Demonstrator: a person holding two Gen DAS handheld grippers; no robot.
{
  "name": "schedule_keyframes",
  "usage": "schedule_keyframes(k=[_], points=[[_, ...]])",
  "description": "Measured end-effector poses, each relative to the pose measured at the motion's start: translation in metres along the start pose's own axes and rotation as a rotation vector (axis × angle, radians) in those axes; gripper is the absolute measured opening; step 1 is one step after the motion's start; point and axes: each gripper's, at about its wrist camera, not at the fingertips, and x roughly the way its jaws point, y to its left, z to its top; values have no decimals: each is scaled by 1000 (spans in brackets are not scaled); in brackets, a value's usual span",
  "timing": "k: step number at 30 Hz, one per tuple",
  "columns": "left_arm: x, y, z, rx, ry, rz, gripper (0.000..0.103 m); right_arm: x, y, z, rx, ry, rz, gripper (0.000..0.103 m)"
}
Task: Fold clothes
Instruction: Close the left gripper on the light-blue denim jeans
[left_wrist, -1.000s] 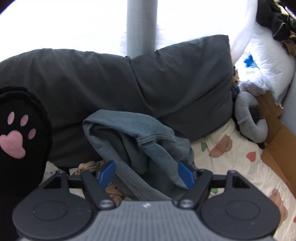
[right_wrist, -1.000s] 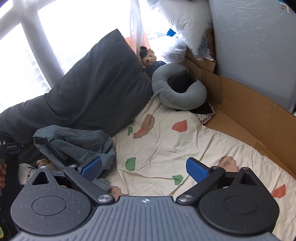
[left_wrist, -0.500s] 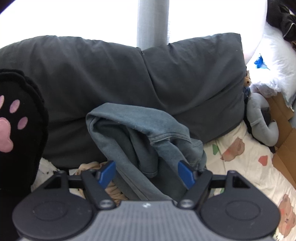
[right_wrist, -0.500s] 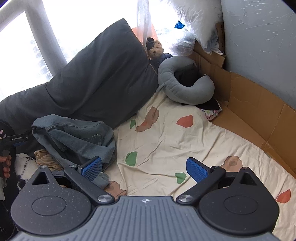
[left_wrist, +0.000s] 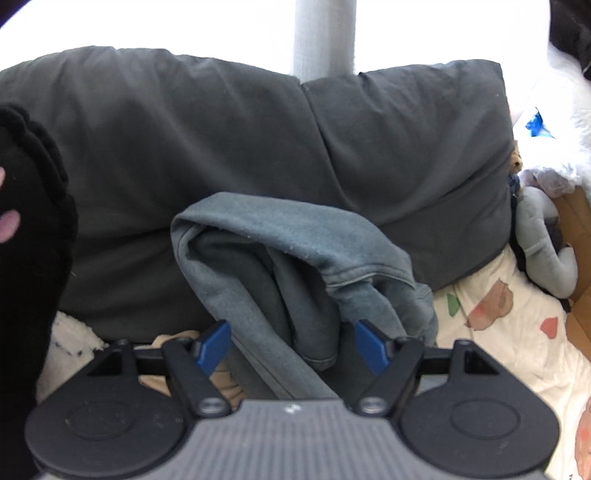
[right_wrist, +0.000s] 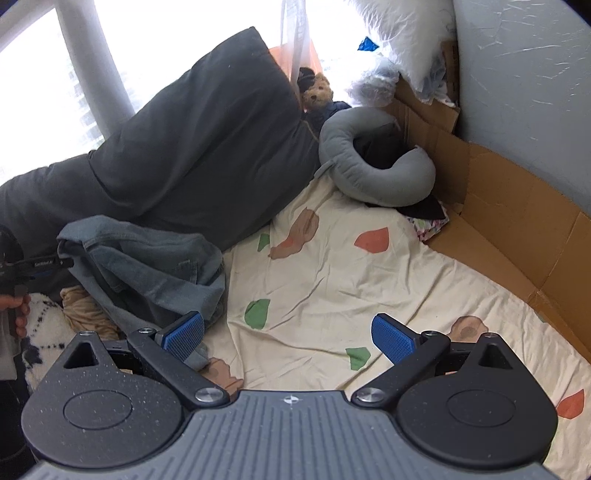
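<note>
The left gripper (left_wrist: 291, 345) has its blue-padded fingers spread apart on either side of a hanging fold of a grey-blue sweatshirt (left_wrist: 295, 266), with no cloth pinched between them as far as the wrist view shows. The right gripper (right_wrist: 290, 334) is likewise spread wide and holds nothing; it hovers over the bed sheet (right_wrist: 332, 288), its left pad just beside the garment's lower edge. The sweatshirt lies in a bunched heap, draped over itself against the dark grey pillows (left_wrist: 221, 147), so it is not folded now: it would have to be lifted clear, spread flat on the open sheet and then folded. A crumpled tan garment (right_wrist: 83, 306) sits partly under it, also loose. The sweatshirt looks like thick, soft fleece-backed cotton with a stitched hem and slight pilling, heavy enough to slump. The sheet is thin, cream, wrinkled and printed with green, orange and brown shapes. Beyond lie a smooth grey U-shaped neck pillow (right_wrist: 369, 162), a small teddy bear (right_wrist: 317, 92), and stiff brown cardboard (right_wrist: 517, 206) along the wall.
</note>
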Motion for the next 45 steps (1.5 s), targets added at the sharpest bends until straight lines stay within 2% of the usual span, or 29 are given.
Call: schedule_keyframes(k=[10,19,24,26,27,28,30,37,45], points=[[21,10,-10,-87,-29,14,73,28,-2,-18,-71,37,11,100],[51,32,-9,-101,-52,65,71,55,-20,-31,-28,52,-3,100],[68,47,-14,-135,-59,71,64,69,-24,-41,-28,67,2,100],[73,51,-16,-140,-68,72,49,74,-25,-44,-27,79,5,99],[74,52,-17,-148,-74,57,28,77,-25,-45,-26,85,6,99],[75,54,-18,-155,-81,42,18,80,-25,-47,-25,91,7,99],[74,56,-19,-159,-99,18,9,85,-26,-50,-24,103,9,99],[39,36,-18,-84,-198,-20,5,87,-27,-57,-26,126,21,99],[-17,-5,-4,-16,-302,-143,4,86,-25,-59,-21,117,42,99]])
